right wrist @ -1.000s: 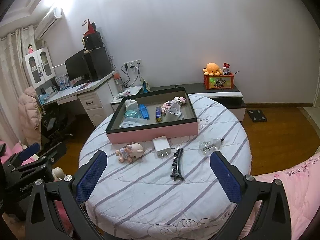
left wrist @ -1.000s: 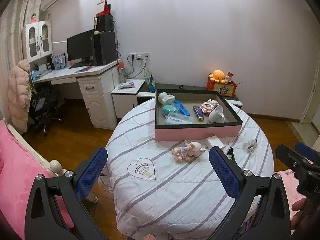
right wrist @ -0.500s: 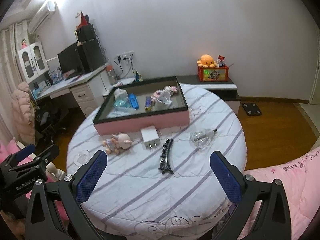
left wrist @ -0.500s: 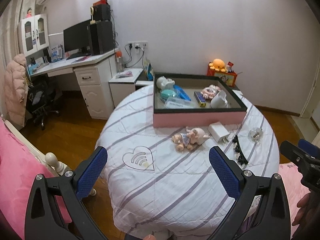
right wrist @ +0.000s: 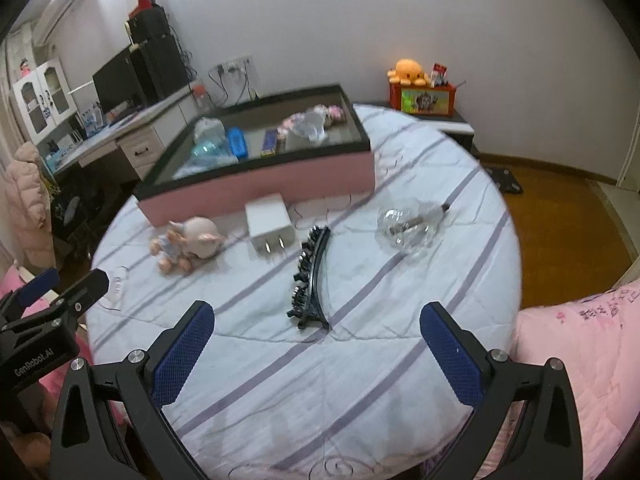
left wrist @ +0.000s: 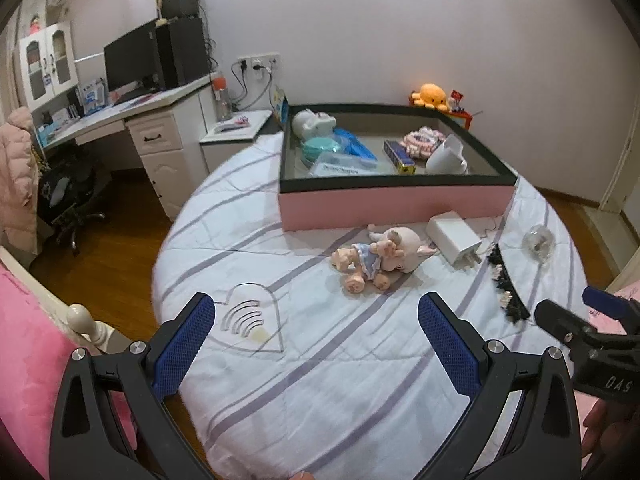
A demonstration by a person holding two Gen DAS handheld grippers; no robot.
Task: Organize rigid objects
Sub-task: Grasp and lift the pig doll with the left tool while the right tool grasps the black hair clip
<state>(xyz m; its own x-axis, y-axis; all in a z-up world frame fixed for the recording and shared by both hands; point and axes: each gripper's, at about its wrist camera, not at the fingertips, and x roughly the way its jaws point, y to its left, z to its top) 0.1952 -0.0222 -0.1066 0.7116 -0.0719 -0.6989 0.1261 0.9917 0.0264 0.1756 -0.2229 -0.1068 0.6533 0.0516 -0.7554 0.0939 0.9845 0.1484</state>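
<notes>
A pink box with a black rim (left wrist: pixel 396 202) (right wrist: pixel 260 184) stands on the round striped table and holds several small items. In front of it lie a pig doll (left wrist: pixel 378 258) (right wrist: pixel 188 244), a white charger (left wrist: pixel 454 238) (right wrist: pixel 268 226), a black hair clip (left wrist: pixel 506 290) (right wrist: pixel 310 276) and a clear bulb (left wrist: pixel 538 238) (right wrist: pixel 408 226). My left gripper (left wrist: pixel 316 340) is open and empty above the table's near edge, short of the doll. My right gripper (right wrist: pixel 316 340) is open and empty, just short of the hair clip.
A white desk with a monitor (left wrist: pixel 132 60) and a bedside cabinet (left wrist: pixel 232 136) stand at the left beyond the table. An orange octopus toy on a red box (right wrist: pixel 416 90) sits by the far wall. Pink bedding (right wrist: pixel 580 340) lies at the right and at the left (left wrist: pixel 28 340).
Both grippers have moved forward toward the table, so the objects look nearer and larger. Both stay open. Nothing on the table has moved.
</notes>
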